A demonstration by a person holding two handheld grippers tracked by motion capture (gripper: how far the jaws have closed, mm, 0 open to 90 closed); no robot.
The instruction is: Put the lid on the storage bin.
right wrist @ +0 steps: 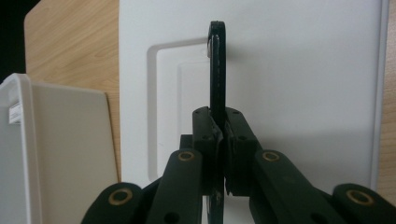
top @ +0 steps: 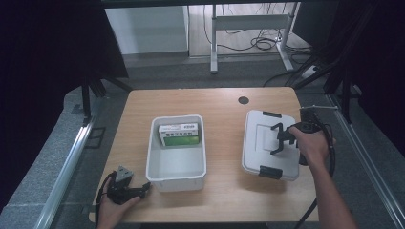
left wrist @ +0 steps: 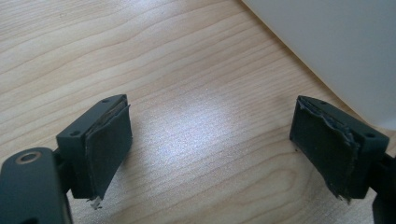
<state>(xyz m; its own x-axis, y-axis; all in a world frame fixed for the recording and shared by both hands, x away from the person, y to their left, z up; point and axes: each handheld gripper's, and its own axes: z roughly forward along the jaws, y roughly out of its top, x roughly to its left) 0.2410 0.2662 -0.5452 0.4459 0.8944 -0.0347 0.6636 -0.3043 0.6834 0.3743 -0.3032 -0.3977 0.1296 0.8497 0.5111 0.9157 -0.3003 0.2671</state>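
The lid [top: 270, 144] lies flat on the worktop [top: 224, 200], directly under the right claw [top: 281, 140], which is clenched on its raised black handle [right wrist: 217, 65]. The open tub [top: 176, 171] is seen beyond that claw's left. The left claw [left wrist: 210, 144], released, is rested beside the tub's near corner.

A wooden table [top: 224, 195] stands before a metal frame [top: 248, 21].

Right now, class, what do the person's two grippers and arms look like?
Both the left gripper and the right gripper are black, with hinged linkage arms, brass-ringed pivots and worn dark pads. The left carries a grey three-cornered plate. Black cables trail from each. Both forearms are bare, no sleeves.
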